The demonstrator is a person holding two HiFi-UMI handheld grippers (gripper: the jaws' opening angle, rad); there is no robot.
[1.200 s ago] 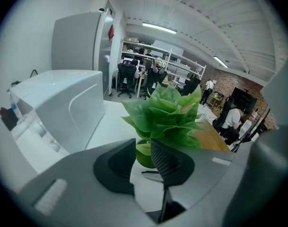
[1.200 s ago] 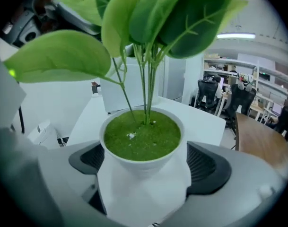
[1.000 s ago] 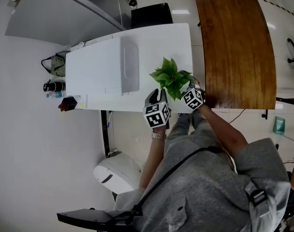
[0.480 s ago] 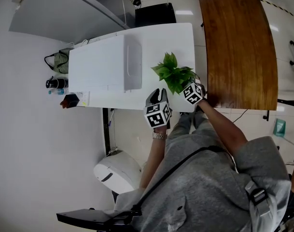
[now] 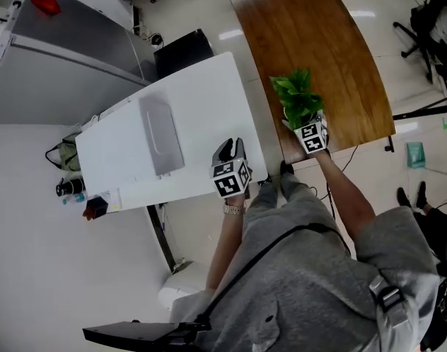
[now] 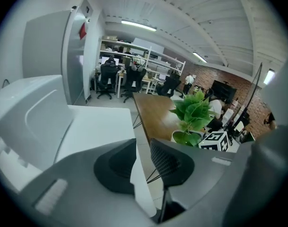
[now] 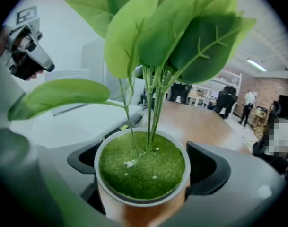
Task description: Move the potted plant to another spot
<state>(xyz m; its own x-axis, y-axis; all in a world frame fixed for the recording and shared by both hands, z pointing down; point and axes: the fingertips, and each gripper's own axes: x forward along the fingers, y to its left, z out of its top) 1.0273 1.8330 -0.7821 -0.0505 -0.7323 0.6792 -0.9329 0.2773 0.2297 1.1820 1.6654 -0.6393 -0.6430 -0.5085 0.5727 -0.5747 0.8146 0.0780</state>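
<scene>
The potted plant has been carried off the white table and is now held over the near end of the wooden table, its pot clamped between the jaws of the right gripper. The left gripper is kept by the white table's edge, jaws slightly parted on nothing. Only the setting-down is judged to remain.

Bright green lvs on potted plant, green moss top w/ white specks, white pot rim. Left gripper & right gripper: dk grey bodies, cubes w/ blk/white square markers. White table; brown wood-grain table.
</scene>
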